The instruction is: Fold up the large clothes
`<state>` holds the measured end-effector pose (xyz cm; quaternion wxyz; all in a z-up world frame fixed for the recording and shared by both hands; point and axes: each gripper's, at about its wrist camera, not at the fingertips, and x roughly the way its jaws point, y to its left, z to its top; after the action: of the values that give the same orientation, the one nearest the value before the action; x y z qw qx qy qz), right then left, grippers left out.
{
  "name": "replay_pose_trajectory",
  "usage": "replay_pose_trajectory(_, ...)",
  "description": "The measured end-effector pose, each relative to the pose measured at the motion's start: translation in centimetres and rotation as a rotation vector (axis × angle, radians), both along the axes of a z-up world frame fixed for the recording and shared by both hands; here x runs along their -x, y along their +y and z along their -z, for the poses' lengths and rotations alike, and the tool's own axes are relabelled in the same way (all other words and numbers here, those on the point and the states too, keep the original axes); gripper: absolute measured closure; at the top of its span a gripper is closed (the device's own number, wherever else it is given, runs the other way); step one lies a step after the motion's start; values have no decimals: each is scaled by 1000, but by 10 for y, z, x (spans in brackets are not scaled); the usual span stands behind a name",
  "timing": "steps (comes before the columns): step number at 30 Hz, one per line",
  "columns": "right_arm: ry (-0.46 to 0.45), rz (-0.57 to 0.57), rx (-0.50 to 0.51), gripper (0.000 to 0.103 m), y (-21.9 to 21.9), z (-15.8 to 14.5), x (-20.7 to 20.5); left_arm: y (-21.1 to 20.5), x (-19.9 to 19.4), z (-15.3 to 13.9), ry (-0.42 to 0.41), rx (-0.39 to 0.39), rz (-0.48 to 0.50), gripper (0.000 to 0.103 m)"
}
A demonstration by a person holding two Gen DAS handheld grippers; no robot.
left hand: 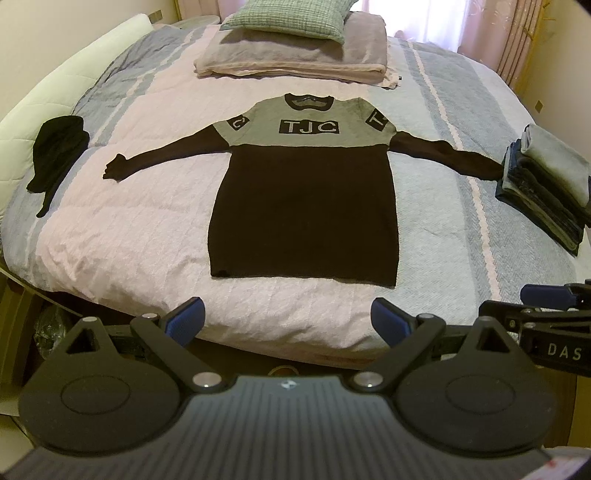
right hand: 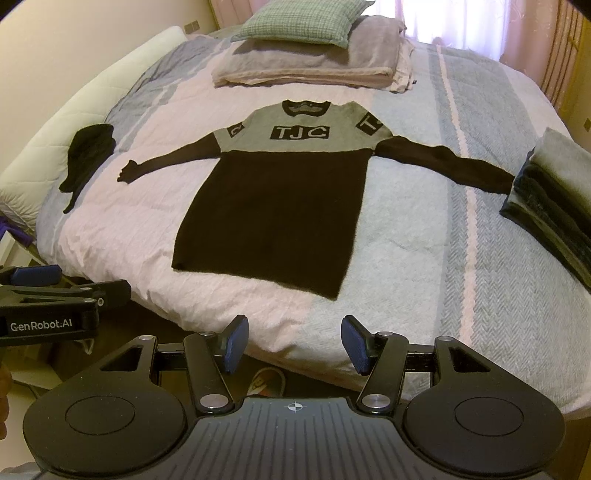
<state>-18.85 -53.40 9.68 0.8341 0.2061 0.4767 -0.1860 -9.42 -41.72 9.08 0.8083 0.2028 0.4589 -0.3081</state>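
Observation:
A long black sweater point(left hand: 303, 214) with a grey yoke and "TJC" lettering lies flat and face up on the bed, both sleeves spread out sideways; the right wrist view shows the sweater point(right hand: 269, 221) too. My left gripper point(left hand: 288, 319) hovers open at the near edge of the bed, just short of the hem, nothing between its blue pads. My right gripper point(right hand: 293, 345) is open as well, off the hem's right corner, empty. Each gripper shows at the edge of the other's view.
A crumpled black garment point(left hand: 55, 158) lies at the bed's left. A stack of folded clothes point(left hand: 546, 184) sits at the right, touching the sleeve's cuff. Folded blankets point(left hand: 291, 51) with a green pillow point(left hand: 288, 16) lie at the far end. The striped quilt point(left hand: 129, 240) covers the bed.

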Motion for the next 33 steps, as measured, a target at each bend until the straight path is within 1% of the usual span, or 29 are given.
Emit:
replay_pose_trajectory(16, -13, -18, 12, 50, -5, -2, -6, -3, -4, -2, -13, 23, -11, 8)
replay_pose_trajectory(24, -3, -17, 4, 50, -10, 2, -16, -6, -14, 2, 1, 24, -14, 8)
replay_pose_trajectory(29, 20, -12, -2, 50, -17, 7, -35, -8, -36, 10, 29, 29, -22, 8)
replay_pose_trajectory(32, 27, 4, -23, 50, -26, 15, -53, -8, -61, 16, 64, 61, -41, 8)
replay_pose_trajectory(33, 24, 13, -31, 50, -30, 18, -59, -5, -75, 19, 82, 81, -54, 8)
